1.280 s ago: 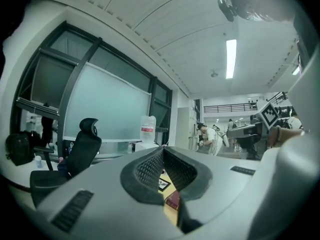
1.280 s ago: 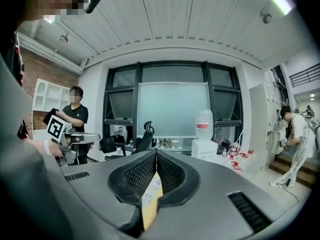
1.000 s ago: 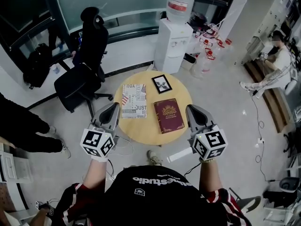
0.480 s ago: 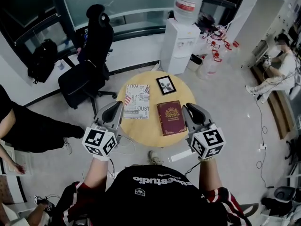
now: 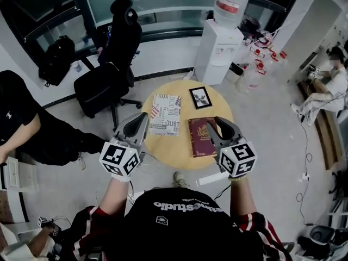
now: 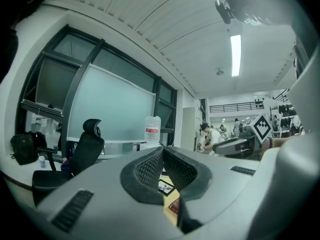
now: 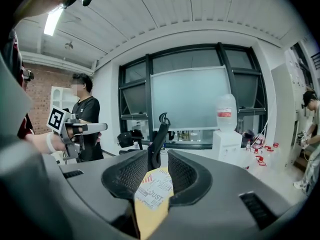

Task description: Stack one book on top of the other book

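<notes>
Jaws on right gripper [image 5: 216,126] are being opened, nothing between; red book [image 5: 200,137] is seen just below its tip, long axis running forward. Left gripper [image 5: 142,118], clenched, is held farther off.

Quick count: two books on the one round surface [image 5: 176,152], a white lettered book [image 5: 166,114] and a dark red book [image 5: 202,136]. There's also one framed picture [image 5: 200,97], so that's three things on it total. Around it there's one black office chair [image 5: 111,72], one water cooler [image 5: 218,50] with one bottle [image 5: 230,1] on top, and one black backpack [image 5: 56,60]. Two bystanders: one person in black [image 5: 22,118] at the left and one seated person [image 5: 333,83] far right.
</notes>
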`<action>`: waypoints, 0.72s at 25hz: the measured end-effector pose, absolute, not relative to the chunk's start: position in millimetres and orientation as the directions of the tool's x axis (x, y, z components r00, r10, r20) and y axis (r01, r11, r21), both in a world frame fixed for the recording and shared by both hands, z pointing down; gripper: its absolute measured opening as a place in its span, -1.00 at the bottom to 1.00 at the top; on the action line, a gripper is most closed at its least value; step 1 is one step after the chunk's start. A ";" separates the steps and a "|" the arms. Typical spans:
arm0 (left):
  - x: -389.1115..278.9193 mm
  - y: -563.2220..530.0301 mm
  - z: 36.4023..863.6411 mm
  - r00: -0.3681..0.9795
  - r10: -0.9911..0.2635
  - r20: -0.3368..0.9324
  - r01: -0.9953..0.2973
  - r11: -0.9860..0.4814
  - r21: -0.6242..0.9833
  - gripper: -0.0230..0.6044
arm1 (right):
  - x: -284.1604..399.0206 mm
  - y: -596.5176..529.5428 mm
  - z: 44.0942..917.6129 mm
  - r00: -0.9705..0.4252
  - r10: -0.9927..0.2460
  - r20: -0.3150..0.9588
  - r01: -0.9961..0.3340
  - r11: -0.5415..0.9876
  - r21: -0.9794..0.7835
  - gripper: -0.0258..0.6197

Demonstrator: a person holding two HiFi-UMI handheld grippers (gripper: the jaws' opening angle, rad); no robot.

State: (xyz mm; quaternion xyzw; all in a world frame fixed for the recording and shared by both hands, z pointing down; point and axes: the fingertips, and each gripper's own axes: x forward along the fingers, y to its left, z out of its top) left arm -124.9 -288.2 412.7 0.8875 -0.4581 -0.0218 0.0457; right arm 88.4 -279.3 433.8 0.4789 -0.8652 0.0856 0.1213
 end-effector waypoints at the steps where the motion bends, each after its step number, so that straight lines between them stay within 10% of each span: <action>1: -124.9 -289.4 412.0 0.579 -0.815 0.001 -0.812 -0.576 0.095 -0.87 | 87.2 -282.6 438.3 -0.515 -0.804 0.299 -0.847 0.530 -0.036 -0.50; 18: -140.7 -310.6 404.2 0.520 -0.854 -0.006 -0.852 -0.519 0.074 -0.87 | 57.6 -339.7 526.3 -0.576 -0.689 0.440 -0.796 0.596 -0.109 -0.50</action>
